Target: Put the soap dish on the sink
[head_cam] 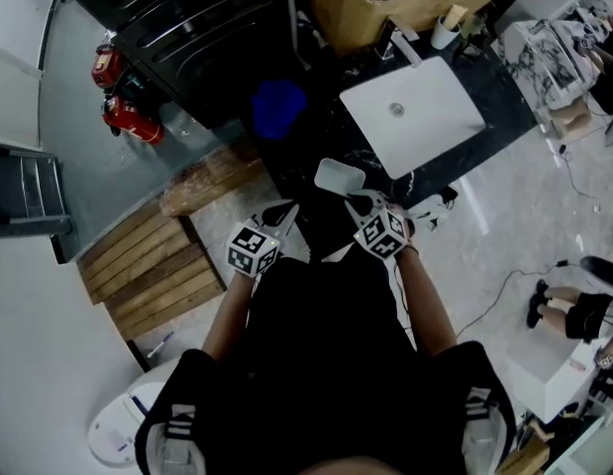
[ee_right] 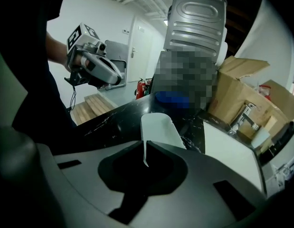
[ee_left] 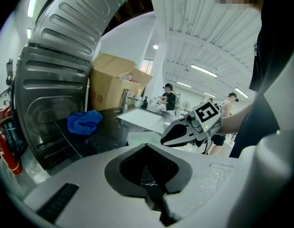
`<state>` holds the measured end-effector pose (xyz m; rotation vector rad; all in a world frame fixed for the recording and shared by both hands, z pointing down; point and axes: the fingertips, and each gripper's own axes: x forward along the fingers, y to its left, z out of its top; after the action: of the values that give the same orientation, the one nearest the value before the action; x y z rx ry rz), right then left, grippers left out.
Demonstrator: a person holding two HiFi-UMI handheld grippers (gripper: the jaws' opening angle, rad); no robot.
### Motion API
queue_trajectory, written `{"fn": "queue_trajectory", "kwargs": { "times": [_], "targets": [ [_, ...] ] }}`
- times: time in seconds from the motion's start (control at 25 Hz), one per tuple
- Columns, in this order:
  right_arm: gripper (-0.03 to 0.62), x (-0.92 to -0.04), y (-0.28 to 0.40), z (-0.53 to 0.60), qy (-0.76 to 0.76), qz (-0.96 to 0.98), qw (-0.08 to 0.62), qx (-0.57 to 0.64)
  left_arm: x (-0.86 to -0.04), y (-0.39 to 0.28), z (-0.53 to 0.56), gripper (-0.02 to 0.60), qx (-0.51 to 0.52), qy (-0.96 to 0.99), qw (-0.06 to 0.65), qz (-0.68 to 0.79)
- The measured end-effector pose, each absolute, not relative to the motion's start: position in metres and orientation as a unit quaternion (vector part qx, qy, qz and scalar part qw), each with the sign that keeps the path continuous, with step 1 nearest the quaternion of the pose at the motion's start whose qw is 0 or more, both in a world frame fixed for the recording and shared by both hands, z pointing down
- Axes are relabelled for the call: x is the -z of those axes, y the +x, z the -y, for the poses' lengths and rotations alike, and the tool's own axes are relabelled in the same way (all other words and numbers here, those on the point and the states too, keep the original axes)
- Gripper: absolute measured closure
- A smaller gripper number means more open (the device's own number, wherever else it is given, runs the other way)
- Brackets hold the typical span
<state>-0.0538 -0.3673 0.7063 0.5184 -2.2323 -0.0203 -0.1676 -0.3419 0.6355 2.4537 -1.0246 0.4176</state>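
Note:
A pale soap dish (head_cam: 340, 176) hangs over the near edge of the black marble counter (head_cam: 316, 137). My right gripper (head_cam: 363, 206) is shut on its near rim. In the right gripper view the dish (ee_right: 158, 129) sticks out ahead of the jaws, its thin edge pinched between them. The white rectangular sink (head_cam: 415, 112) lies farther along the counter to the right, apart from the dish. My left gripper (head_cam: 279, 216) is held beside the dish on the left, shut with nothing in it. In the left gripper view the dish (ee_left: 143, 137) shows just ahead.
A blue cloth (head_cam: 278, 107) lies on the counter to the left of the sink. An open cardboard box (head_cam: 385, 8) and a faucet (head_cam: 405, 47) stand behind the sink. Red fire extinguishers (head_cam: 123, 92) and a wooden pallet (head_cam: 157, 265) are on the floor at left.

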Motion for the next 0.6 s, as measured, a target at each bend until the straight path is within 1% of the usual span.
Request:
{"fn": "queue_trajectory", "kwargs": {
  "times": [0.24,0.6],
  "targets": [
    [0.592,-0.697,-0.038,0.362,0.264,0.89,0.368,-0.05,-0.634,-0.164,0.343,0.581,-0.153,0.895,0.217,0.359],
    [0.597,-0.689,-0.016,0.368,0.305,0.883,0.347,-0.078,-0.632,-0.147,0.359,0.581,-0.154,0.906,0.209,0.332]
  ]
}}
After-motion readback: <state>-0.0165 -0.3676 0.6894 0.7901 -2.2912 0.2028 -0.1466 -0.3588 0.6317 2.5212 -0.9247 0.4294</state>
